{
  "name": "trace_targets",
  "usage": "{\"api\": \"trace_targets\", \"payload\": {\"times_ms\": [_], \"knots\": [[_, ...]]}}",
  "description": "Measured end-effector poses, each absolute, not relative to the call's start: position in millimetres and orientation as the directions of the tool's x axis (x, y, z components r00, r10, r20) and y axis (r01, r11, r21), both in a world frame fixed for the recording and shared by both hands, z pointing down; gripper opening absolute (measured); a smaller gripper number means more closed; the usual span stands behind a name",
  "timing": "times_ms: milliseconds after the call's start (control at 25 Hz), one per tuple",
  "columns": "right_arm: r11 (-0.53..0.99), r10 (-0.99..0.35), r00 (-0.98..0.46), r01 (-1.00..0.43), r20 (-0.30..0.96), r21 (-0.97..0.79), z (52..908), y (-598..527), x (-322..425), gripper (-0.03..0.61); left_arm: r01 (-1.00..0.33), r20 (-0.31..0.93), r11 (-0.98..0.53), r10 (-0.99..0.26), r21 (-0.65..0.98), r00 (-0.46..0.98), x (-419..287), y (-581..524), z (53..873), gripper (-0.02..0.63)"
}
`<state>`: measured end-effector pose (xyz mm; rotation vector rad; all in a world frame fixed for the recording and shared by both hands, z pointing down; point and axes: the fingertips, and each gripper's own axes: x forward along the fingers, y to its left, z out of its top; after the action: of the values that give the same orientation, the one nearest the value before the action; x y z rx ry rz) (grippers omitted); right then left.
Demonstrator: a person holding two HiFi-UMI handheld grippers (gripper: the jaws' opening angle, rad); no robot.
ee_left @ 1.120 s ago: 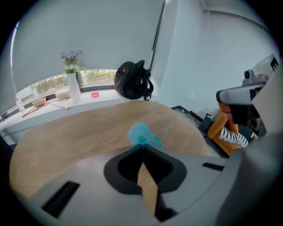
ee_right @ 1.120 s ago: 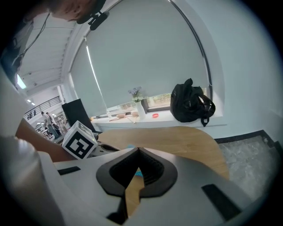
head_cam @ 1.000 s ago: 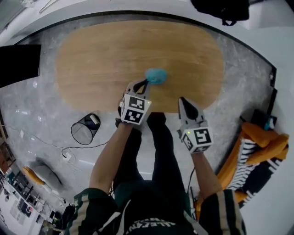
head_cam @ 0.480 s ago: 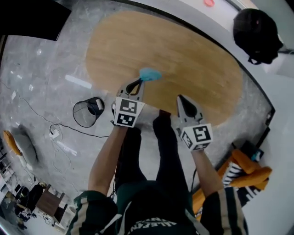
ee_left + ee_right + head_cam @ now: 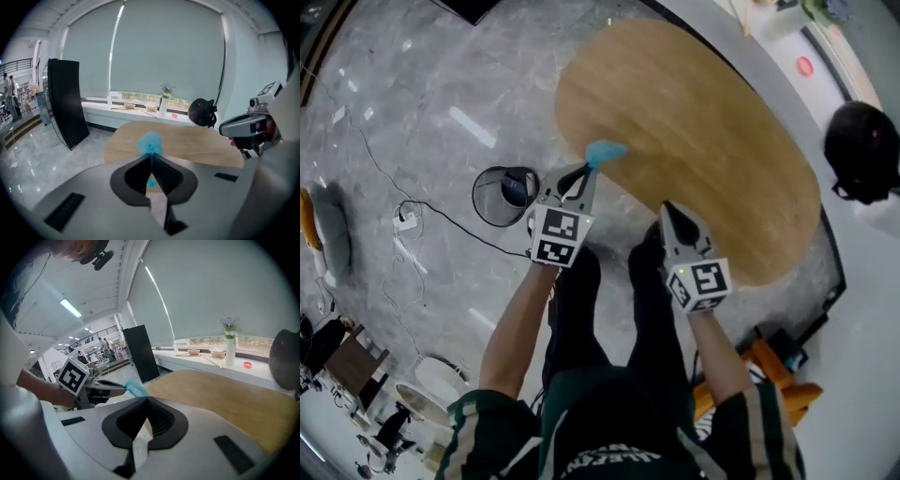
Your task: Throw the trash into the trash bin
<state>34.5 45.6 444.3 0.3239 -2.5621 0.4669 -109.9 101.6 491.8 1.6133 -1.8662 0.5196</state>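
Blue crumpled trash (image 5: 605, 152) sits pinched at the very tips of the left hand-held gripper (image 5: 589, 169). Its jaws are closed to a sliver on the wad, and most of it bulges out beyond them. In the head view the trash hangs up and to the right of the black mesh trash bin (image 5: 485, 214), near it but not over its mouth. The bin stands upright on the grey marble floor (image 5: 412, 112). The oval wooden table (image 5: 703, 141) lies to the bin's right, its edge just under the trash.

The right hand-held gripper (image 5: 666, 208) is farther right of the bin, well apart from it. Its jaws are pressed together with nothing between them.

The pick-up looks done and the drop has not been made, so this appears to be the carrying leg. The next move calls for bringing the left tips over the bin's open mouth and parting the jaws there. A low release would suit so light a wad, which might cling or drift. Something pale already lies inside the bin, possibly earlier trash, though it is too small to tell.
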Motion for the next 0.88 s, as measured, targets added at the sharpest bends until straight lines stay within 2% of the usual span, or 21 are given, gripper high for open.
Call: {"api": "trace_targets", "payload": {"times_ms": [480,880], "knots": [[0.953,0.035,-0.824,-0.142,0.566,-0.266,466.3,142.3,-80.6,-0.002,-0.907,0.703,0.412,-0.672,0.093,-0.233,-210.5,260.0,525.7,0.009],[0.957,0.168,-0.804,-0.005,0.570,-0.289,495.5,228.7,-166.9,-0.002,-0.829,0.797,0.550,-0.543,0.099,-0.265,-264.6,388.5,604.1,0.009]]}}
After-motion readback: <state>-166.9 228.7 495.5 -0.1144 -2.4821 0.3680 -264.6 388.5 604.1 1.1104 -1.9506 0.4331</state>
